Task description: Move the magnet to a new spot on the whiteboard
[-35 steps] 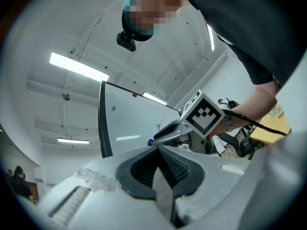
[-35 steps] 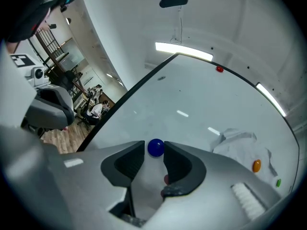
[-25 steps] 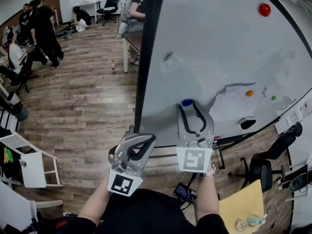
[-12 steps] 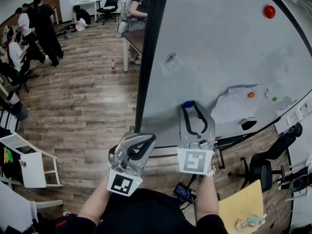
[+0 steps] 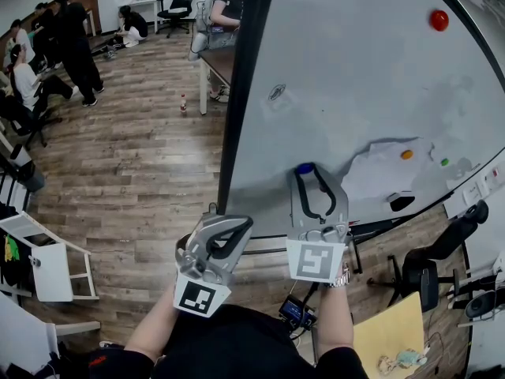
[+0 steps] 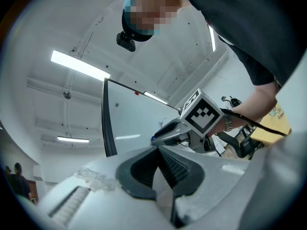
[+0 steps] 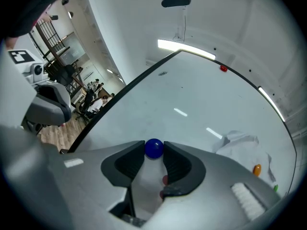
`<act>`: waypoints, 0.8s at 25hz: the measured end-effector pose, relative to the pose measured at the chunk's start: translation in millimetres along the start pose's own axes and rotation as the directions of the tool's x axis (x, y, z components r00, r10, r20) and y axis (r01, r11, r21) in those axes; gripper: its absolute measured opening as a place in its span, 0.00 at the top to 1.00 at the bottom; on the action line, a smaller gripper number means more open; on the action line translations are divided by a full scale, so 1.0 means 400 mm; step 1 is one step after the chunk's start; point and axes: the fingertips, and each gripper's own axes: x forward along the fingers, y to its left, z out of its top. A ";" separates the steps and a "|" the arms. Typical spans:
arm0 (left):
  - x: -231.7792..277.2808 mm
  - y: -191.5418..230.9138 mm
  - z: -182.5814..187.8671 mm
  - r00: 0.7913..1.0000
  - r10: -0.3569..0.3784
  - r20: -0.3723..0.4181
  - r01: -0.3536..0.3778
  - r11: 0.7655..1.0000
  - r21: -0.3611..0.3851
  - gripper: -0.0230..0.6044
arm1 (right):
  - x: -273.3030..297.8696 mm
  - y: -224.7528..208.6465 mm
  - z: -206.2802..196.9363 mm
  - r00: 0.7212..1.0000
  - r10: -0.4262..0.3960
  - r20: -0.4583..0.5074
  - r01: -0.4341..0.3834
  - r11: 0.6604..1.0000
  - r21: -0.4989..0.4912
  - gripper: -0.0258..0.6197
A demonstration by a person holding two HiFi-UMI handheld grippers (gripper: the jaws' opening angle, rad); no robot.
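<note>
The whiteboard (image 5: 355,77) filled the upper right of the head view, with its black left edge (image 5: 241,101) running down toward the wooden floor (image 5: 142,156). A paler wiped patch (image 5: 383,172) lay near the board's bottom edge, and a black eraser (image 5: 401,202) sat just below it.

The right gripper (image 5: 308,169) reached up against the board. Its two pads were drawn in on the blue magnet (image 5: 303,167), which sat at their tips and touched both. The magnet lay low on the board, toward the bottom left corner.

The left gripper (image 6: 157,151) was off the board, below its bottom edge. Its jaws met at the tips and held nothing.

A red magnet (image 5: 439,20) sat near the top right edge. A small orange magnet (image 5: 406,154) and a smaller green one (image 5: 443,162) sat on the wiped patch, well apart from the blue magnet.
</note>
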 end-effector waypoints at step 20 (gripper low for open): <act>-0.012 -0.016 0.018 1.000 0.000 -0.001 0.000 1.000 0.008 0.96 | -0.034 0.013 0.021 0.999 0.016 0.032 -0.016 1.000 -0.014 0.77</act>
